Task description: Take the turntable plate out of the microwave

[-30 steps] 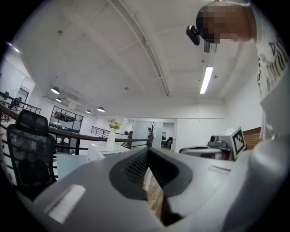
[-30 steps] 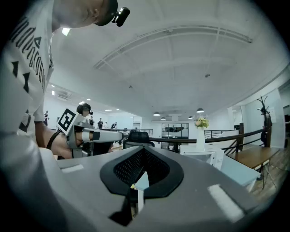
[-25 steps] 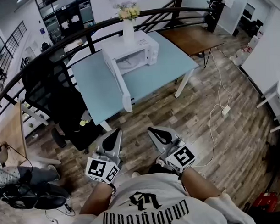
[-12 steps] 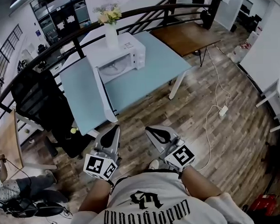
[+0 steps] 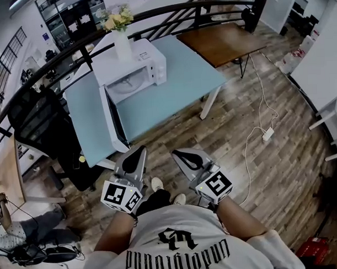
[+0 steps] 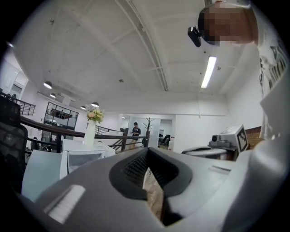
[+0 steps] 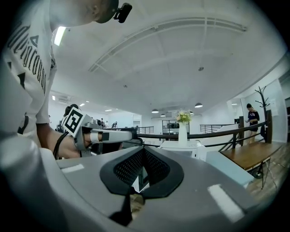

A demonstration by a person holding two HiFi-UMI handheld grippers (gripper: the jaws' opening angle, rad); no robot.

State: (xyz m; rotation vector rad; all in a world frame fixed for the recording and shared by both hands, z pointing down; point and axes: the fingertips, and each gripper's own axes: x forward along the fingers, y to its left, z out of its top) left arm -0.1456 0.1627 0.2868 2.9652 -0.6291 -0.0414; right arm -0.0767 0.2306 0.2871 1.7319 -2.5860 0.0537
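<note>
Turntable plate (image 5: 124, 89) lies inside the white microwave (image 5: 134, 56), seen in the head view as a pale round disc in the open cavity. The microwave stands at the far left part of a light blue table (image 5: 183, 81). Its door (image 5: 113, 123) hangs open on the left side, swung out toward the near edge of the table. A white vase (image 5: 122, 50) of flowers stands on the microwave's top. A brown table (image 5: 223, 41) adjoins the blue one at the far right, and a black chair (image 5: 38, 122) stands to the left. Nearer than the table, over the wooden floor (image 5: 252, 172), the left gripper (image 5: 135, 159) and right gripper (image 5: 187, 160) are held side by side, apart from each other and well apart from the microwave.

Left gripper view: the left gripper's (image 6: 147, 171) jaws are pressed together with nothing between them. The microwave (image 6: 84, 156) appears at the far left with its door open and the vase (image 6: 89, 134) on it; the plate cannot be made out here. The right gripper (image 6: 224, 141) shows at the right.

Right gripper view: the right gripper's (image 7: 141, 176) jaws are likewise together and empty. The left gripper (image 7: 106, 135) extends at the left, and the microwave (image 7: 183, 147) with the vase (image 7: 182, 133) stands far ahead, beyond the jaw tips.
</note>
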